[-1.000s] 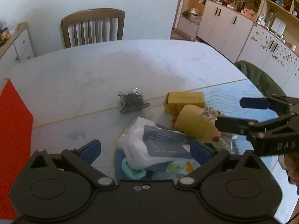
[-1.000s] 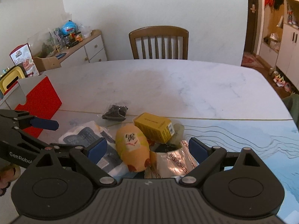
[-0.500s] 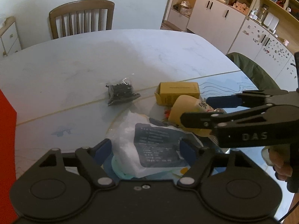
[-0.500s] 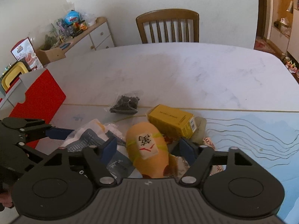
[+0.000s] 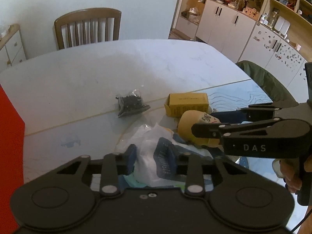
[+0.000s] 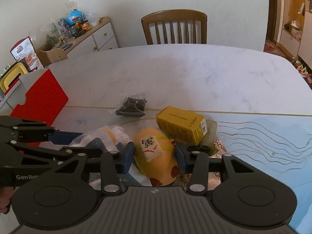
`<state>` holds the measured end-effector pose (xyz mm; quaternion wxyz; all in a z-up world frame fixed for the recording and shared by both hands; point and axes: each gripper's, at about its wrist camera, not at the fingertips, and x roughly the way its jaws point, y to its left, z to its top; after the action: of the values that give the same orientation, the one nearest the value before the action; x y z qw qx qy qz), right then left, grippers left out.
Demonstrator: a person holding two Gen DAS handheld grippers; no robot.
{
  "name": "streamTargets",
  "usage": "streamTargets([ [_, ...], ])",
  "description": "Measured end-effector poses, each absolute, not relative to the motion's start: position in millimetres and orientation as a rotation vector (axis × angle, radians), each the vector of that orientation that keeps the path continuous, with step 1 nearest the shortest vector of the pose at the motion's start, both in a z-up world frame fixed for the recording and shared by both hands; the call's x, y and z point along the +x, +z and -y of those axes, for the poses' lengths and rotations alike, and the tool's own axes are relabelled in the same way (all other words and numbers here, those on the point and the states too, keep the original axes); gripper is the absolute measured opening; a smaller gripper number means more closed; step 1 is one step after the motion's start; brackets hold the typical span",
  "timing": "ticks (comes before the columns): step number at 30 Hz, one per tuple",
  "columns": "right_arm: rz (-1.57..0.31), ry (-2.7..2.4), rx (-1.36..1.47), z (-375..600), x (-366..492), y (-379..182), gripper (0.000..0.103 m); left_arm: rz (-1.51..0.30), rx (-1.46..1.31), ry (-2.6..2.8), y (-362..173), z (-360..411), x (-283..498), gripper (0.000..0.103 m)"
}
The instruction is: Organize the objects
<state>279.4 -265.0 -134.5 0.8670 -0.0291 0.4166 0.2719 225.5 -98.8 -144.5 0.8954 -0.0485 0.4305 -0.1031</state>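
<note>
Nearest the left wrist camera, the left tool (image 5: pixel 150 157) had its blue pads pressed in on a crumpled white plastic bag (image 5: pixel 148 146) with a dark printed label, gripping it at the near edge of the worktop (image 5: pixel 97 74). Nearest the right wrist camera, the right tool (image 6: pixel 155 157) was closed most of the way around an orange plush toy (image 6: pixel 156 156) bearing a white patch with a black character, its pads touching the toy's two sides. The bag and the toy lay side by side in one heap, the bag to the toy's left. Just behind the toy a yellow box (image 6: pixel 181 123) lay on its side, touching the heap. A little further back and to the left, apart from the heap, sat a small clear packet of dark bits (image 6: pixel 132 107). At the worktop's left edge stood a red box (image 6: pixel 39 99). Beyond the far edge stood a wooden chair (image 6: pixel 174 29) against a white wall.
</note>
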Motion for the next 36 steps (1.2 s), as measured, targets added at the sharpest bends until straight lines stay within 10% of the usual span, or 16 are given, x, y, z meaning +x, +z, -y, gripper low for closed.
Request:
streamTargets([
  [8,-0.834,0.551,-0.025,273.8,258.3,-115.1,0.043,-0.859,-0.086,-0.22,-131.4,98.4,213.0,0.007],
  [36,-0.77,0.494,0.042,333.1,185.8,-90.2,0.043,-1.065,-0.297,-0.239,-140.3,107.4,181.6,0.008],
])
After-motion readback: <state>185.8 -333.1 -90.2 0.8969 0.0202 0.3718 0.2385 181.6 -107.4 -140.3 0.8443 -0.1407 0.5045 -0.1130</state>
